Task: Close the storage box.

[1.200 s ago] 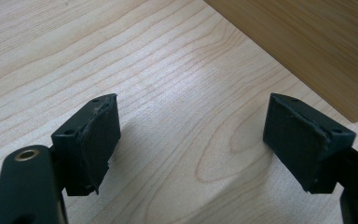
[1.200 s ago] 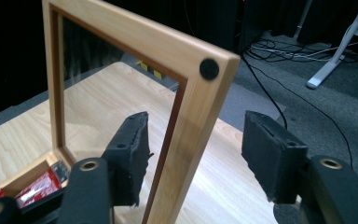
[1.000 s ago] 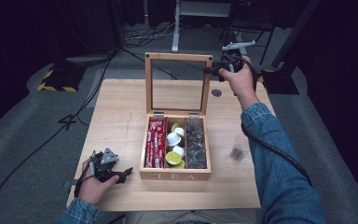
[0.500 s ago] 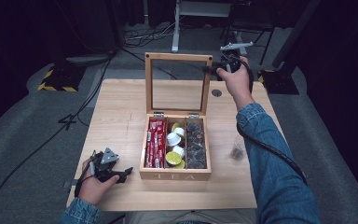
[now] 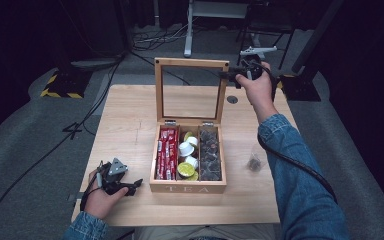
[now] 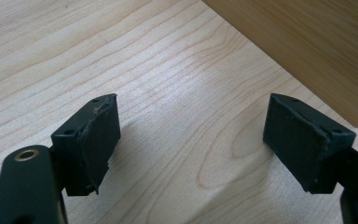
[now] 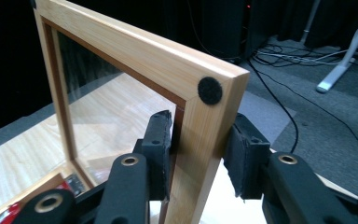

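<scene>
A wooden tea box (image 5: 187,187) stands open in the middle of the table, its glass-paned lid (image 5: 191,62) upright. My right gripper (image 5: 228,76) is at the lid's top right corner. In the right gripper view the jaws have just been closing, and the pads (image 7: 161,140) now press both faces of the lid frame (image 7: 140,46), so my right gripper (image 7: 198,149) is shut on it. My left gripper (image 5: 135,186) rests on the table left of the box's front. It (image 6: 191,140) is open with only bare wood between its jaws.
The box holds red sachets (image 5: 166,155), white and green capsules (image 5: 186,150) and dark pods (image 5: 210,155). A small clear cup (image 5: 254,162) with something dark in it sits right of the box. The table (image 5: 125,120) is ringed by grey floor and cables.
The right gripper has edged in onto the lid's top right corner. The left hand and the box have stayed still.
</scene>
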`<state>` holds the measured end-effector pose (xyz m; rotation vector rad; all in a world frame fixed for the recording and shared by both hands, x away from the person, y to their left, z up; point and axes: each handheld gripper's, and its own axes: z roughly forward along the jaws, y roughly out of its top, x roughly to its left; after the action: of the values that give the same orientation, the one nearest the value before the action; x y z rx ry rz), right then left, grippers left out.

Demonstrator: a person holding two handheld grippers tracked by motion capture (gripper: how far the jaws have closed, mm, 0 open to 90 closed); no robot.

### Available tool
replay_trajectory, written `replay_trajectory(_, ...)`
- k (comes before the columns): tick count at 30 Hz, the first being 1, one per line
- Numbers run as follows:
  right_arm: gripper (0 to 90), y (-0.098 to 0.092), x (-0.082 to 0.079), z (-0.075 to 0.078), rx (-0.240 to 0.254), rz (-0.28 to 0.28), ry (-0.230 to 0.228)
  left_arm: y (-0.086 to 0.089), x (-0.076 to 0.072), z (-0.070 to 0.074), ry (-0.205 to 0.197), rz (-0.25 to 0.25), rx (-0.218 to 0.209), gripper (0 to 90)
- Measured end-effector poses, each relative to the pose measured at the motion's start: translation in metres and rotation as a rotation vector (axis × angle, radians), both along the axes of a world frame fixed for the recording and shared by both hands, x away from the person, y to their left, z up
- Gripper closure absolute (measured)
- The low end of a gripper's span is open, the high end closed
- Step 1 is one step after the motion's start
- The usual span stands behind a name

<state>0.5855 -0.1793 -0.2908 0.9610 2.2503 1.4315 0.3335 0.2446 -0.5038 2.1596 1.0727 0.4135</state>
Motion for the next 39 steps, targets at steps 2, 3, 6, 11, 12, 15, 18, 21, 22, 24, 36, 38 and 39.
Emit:
replay_trajectory(2, 64.5, -0.001, -0.005, 0.003, -0.003, 0.013, -0.001, 0.000, 0.000, 0.000, 0.000, 0.000, 0.000, 19.1)
replay_trajectory(3, 64.5, -0.002, -0.008, 0.004, -0.008, 0.022, -0.005, 0.000, 0.000, 0.000, 0.000, 0.002, -0.003, 19.1)
replay_trajectory(6, 65.4, -0.004, -0.018, 0.008, -0.015, 0.048, -0.009, 0.000, 0.000, 0.000, 0.000, 0.001, -0.001, 19.1)
replay_trajectory(11, 66.5, -0.009, -0.036, 0.012, 0.001, 0.090, -0.016, 0.000, 0.000, 0.000, 0.000, 0.001, 0.000, 19.1)
replay_trajectory(12, 66.5, -0.009, -0.039, 0.013, 0.007, 0.097, -0.017, 0.000, 0.000, 0.000, 0.000, 0.002, 0.000, 19.1)
replay_trajectory(15, 66.1, -0.012, -0.049, 0.013, 0.016, 0.121, -0.021, 0.000, 0.000, 0.000, -0.001, 0.002, 0.001, 19.1)
replay_trajectory(18, 65.7, -0.013, -0.059, 0.014, 0.010, 0.137, -0.026, -0.001, 0.000, 0.000, -0.001, 0.003, 0.001, 19.1)
replay_trajectory(21, 65.3, -0.014, -0.069, 0.014, 0.002, 0.153, -0.030, -0.001, 0.000, 0.000, -0.001, 0.004, 0.002, 19.1)
replay_trajectory(22, 65.2, -0.014, -0.072, 0.014, -0.002, 0.158, -0.031, -0.001, 0.000, 0.000, -0.001, 0.003, 0.001, 19.1)
replay_trajectory(24, 64.8, -0.014, -0.079, 0.013, -0.007, 0.166, -0.032, -0.001, 0.000, 0.000, -0.001, 0.004, 0.002, 19.1)
replay_trajectory(36, 59.4, -0.017, -0.118, 0.002, -0.031, 0.221, -0.017, -0.001, 0.000, 0.000, -0.001, 0.006, 0.002, 19.2)
replay_trajectory(38, 58.4, -0.017, -0.125, 0.000, -0.043, 0.225, -0.016, -0.001, 0.000, 0.000, -0.002, 0.006, 0.002, 19.3)
replay_trajectory(39, 57.8, -0.017, -0.128, -0.002, -0.047, 0.228, -0.017, -0.001, 0.000, 0.000, 0.001, 0.007, 0.001, 19.3)
